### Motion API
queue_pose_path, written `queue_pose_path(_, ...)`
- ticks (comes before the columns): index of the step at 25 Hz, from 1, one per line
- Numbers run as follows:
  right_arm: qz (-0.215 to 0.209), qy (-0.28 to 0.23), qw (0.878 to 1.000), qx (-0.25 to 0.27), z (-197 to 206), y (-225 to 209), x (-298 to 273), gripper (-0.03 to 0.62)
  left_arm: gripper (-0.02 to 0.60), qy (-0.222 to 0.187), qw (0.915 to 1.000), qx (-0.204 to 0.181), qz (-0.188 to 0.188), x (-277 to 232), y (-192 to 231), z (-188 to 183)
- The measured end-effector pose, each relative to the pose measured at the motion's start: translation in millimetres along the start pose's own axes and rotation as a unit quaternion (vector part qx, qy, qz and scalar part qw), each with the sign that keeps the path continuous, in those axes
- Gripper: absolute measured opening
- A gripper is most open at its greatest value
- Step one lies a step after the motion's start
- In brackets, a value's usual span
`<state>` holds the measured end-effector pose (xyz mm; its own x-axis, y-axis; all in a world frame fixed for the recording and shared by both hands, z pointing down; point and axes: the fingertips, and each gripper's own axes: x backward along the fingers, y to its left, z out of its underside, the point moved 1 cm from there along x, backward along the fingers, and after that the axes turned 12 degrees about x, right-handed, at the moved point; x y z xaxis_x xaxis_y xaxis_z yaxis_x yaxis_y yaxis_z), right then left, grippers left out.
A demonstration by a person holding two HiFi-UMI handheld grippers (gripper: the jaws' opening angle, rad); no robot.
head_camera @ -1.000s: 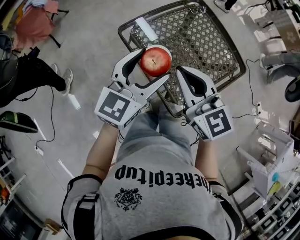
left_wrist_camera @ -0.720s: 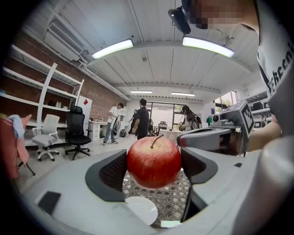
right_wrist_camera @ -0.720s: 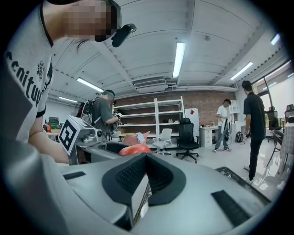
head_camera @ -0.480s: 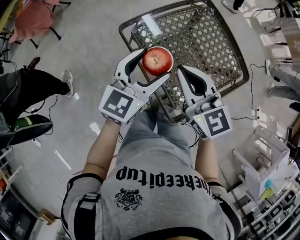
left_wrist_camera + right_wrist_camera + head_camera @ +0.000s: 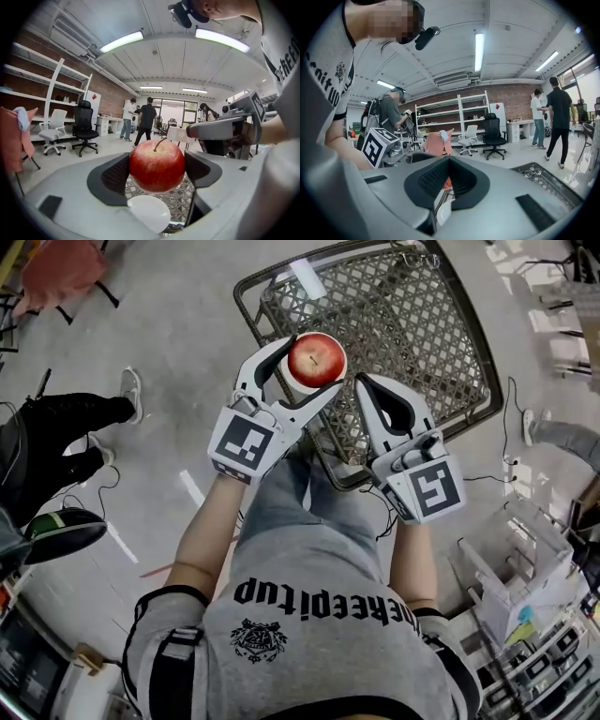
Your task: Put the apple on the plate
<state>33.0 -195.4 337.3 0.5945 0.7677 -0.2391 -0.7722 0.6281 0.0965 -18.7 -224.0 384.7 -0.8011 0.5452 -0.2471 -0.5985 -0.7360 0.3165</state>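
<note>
above the plate, in the left grip

at 12 o'clock in the head view, pinching the red apple (image 5: 315,359) by its sides in the left gripper (image 5: 310,367), stem up, over the white plate (image 5: 149,213) on the metal mesh cart (image 5: 403,324). at 3 o'clock from the apple, holding the right gripper (image 5: 367,382) pressed together, nothing between its pads.
</note>
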Motion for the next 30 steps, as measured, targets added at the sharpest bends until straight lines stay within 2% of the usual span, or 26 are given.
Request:
queue_pose_path(9,-0.012,0.016,1.0,-0.015,31,-2,8,0.0,0.382,0.014,0.9995,0.003,-0.026,-18,0,41)
queue_pose_path(18,-0.032,0.047,0.998,-0.022,61,-10,-11,0.0,0.382,0.038,0.9982,0.009,-0.045,-42,32,84)
queue_pose_path(30,-0.037,0.047,0.997,-0.039,71,-11,-18,0.0,0.382,0.064,0.9963,0.012,-0.056,-55,41,122)
